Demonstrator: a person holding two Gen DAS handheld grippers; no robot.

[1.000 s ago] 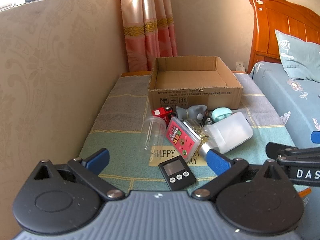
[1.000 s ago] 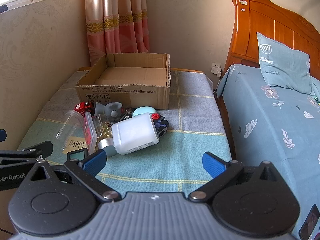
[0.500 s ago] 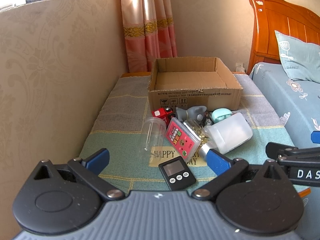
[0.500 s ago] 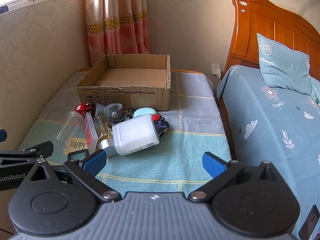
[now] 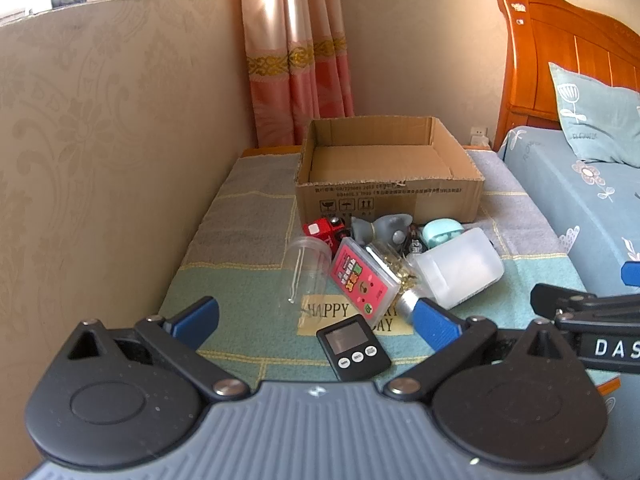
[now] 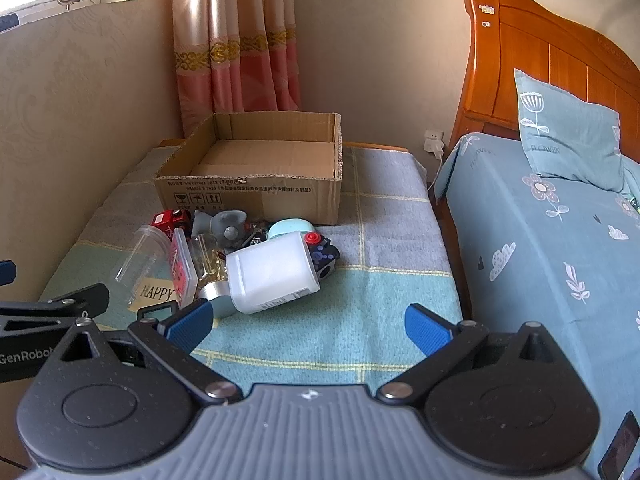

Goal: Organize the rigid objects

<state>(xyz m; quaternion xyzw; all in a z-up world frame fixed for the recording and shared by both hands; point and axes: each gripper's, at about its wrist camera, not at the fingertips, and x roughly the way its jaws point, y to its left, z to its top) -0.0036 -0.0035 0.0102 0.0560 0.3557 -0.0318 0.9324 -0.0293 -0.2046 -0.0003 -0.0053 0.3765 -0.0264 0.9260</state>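
A cluster of rigid objects lies on the cloth-covered table just before the open cardboard box: white plastic jar, pink card case, clear cup, red toy car, black timer. Left gripper and right gripper hover with jaws spread, holding nothing. A bed adjoins the table.

Left hand-held gripper and right hand-held gripper, both spread wide.
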